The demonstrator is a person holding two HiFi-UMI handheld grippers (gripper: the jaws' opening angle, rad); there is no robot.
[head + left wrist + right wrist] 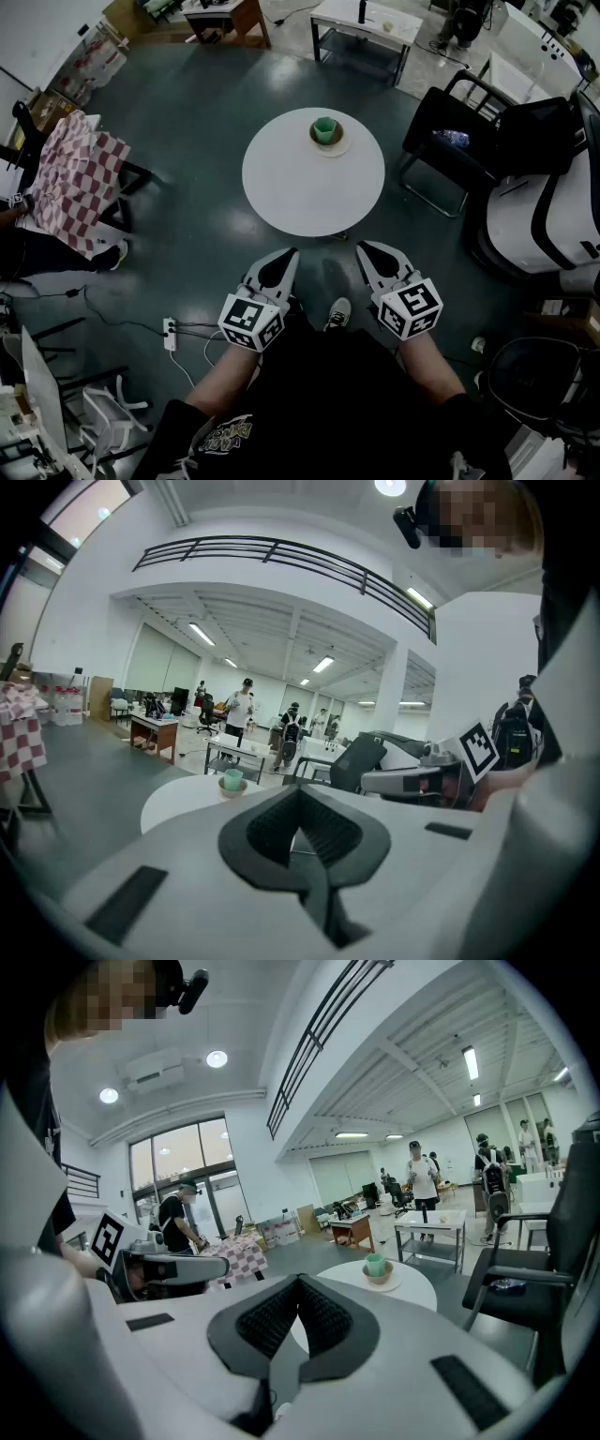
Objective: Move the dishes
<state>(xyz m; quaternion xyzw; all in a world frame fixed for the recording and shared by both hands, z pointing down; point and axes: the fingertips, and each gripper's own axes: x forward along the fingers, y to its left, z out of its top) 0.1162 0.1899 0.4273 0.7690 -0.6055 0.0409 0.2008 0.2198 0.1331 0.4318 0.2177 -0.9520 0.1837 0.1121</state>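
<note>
A green cup [324,128] stands in a tan bowl [325,140] on a white plate [331,148], at the far side of a round white table [309,192]. Both grippers are held low by the person's body, short of the table's near edge. My left gripper [290,254] and right gripper [363,249] are shut with nothing between their jaws. The left gripper view shows the cup [232,779] far beyond the closed tips [300,790]. In the right gripper view the cup [375,1265] is likewise far past the closed tips [300,1280].
A black chair [459,131] stands right of the table, with a white and black seat [548,216] behind it. A stand draped in red checked cloth [80,178] is at the left. A power strip [170,333] and cables lie on the floor. People stand in the background.
</note>
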